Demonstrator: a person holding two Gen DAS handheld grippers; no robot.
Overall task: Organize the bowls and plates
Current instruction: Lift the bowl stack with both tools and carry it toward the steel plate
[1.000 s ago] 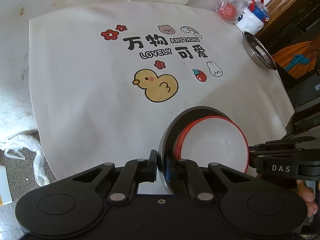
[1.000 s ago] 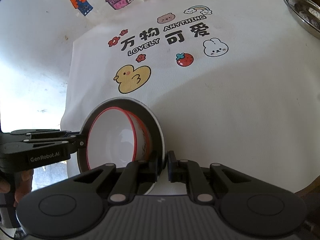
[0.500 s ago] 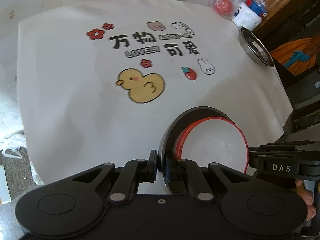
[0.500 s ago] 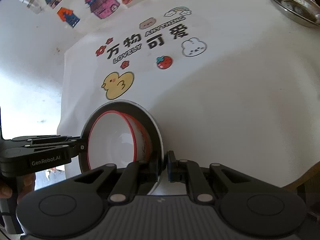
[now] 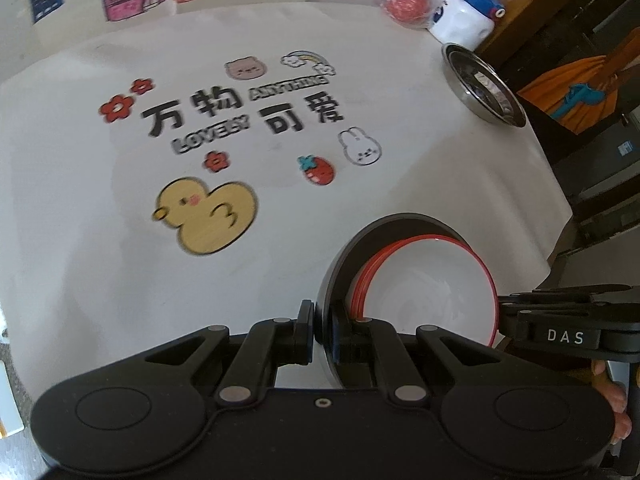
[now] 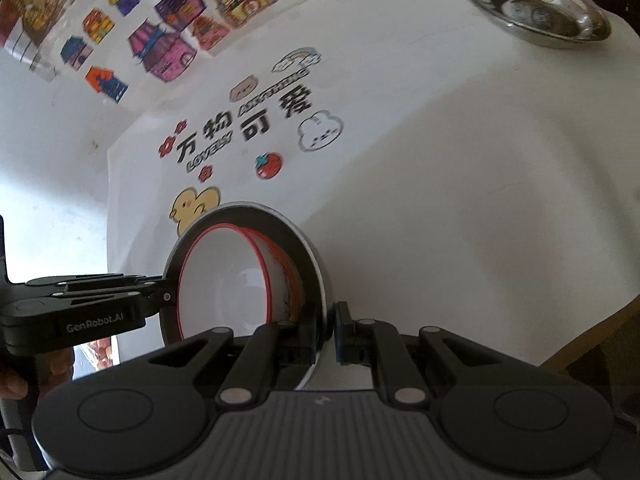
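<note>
- Above the near edge of the white tablecloth (image 5: 80, 260), both grippers carry one dark plate (image 5: 344, 264) with a red-rimmed white bowl (image 5: 432, 284) in it.
- Left gripper (image 5: 322, 334) pinches the plate's rim at 6 o'clock in its view.
- Right gripper (image 6: 326, 330) is clamped on the opposite rim.
- A steel dish (image 5: 484, 96) sits at 2 o'clock, well apart.
</note>
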